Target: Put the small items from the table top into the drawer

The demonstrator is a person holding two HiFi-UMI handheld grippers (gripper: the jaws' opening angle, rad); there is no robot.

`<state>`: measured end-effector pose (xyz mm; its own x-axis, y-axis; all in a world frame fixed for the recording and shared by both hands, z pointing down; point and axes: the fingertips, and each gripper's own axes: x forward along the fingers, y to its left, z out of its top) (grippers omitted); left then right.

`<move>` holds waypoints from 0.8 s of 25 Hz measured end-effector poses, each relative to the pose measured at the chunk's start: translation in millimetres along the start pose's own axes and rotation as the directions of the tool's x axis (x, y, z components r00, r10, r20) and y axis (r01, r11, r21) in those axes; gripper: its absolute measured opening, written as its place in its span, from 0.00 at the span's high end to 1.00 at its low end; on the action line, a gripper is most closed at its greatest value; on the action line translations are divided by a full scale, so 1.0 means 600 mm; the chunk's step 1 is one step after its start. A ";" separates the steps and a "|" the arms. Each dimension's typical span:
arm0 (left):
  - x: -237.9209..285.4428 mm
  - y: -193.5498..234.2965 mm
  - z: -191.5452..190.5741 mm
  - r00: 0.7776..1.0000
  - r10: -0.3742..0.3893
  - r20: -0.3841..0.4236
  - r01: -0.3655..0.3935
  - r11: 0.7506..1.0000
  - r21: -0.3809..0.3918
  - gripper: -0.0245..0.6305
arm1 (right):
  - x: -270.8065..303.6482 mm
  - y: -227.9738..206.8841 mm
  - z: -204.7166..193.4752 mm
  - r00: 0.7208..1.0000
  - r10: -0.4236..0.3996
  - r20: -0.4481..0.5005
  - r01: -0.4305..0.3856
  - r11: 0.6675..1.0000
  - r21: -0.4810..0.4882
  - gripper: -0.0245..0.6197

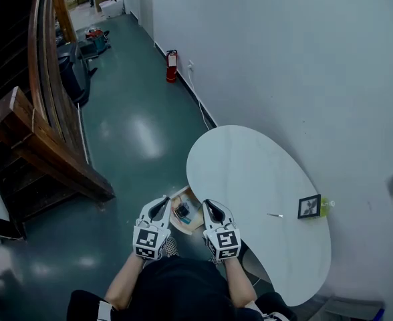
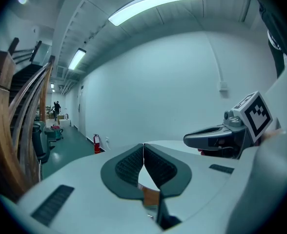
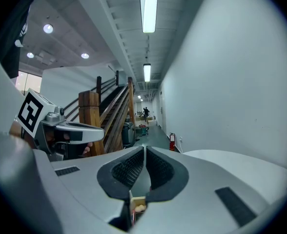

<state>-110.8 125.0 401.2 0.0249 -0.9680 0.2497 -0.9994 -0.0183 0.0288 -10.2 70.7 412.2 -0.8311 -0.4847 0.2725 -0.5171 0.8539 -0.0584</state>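
both closed and empty, left gripper and right gripper; slim stick lies left-to-right on table.

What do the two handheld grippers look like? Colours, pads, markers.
The left gripper and the right gripper both have pale grey-white moulded shells with dark, ribbed jaw pads set in a dark surround. Each carries a white cube printed with black square markers. The person wears a black top.
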 end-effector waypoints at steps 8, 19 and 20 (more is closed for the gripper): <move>0.037 -0.065 0.007 0.996 -0.086 -0.019 0.086 0.996 0.018 0.93 | -0.039 -0.053 -0.017 0.998 -0.067 -0.011 0.067 0.997 0.034 0.90; 0.136 -0.222 0.012 0.954 -0.295 -0.053 0.297 0.954 0.047 0.93 | -0.146 -0.198 -0.050 0.965 -0.261 -0.031 0.263 0.960 0.099 0.90; 0.144 -0.237 0.011 0.947 -0.316 -0.056 0.319 0.947 0.050 0.93 | -0.158 -0.210 -0.054 0.959 -0.280 -0.035 0.282 0.954 0.105 0.90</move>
<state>33.5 42.5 412.2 0.3407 -0.8970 0.2818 -0.9392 -0.3383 0.0587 140.0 15.3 424.9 -0.6455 -0.6974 0.3114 -0.7490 0.6577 -0.0798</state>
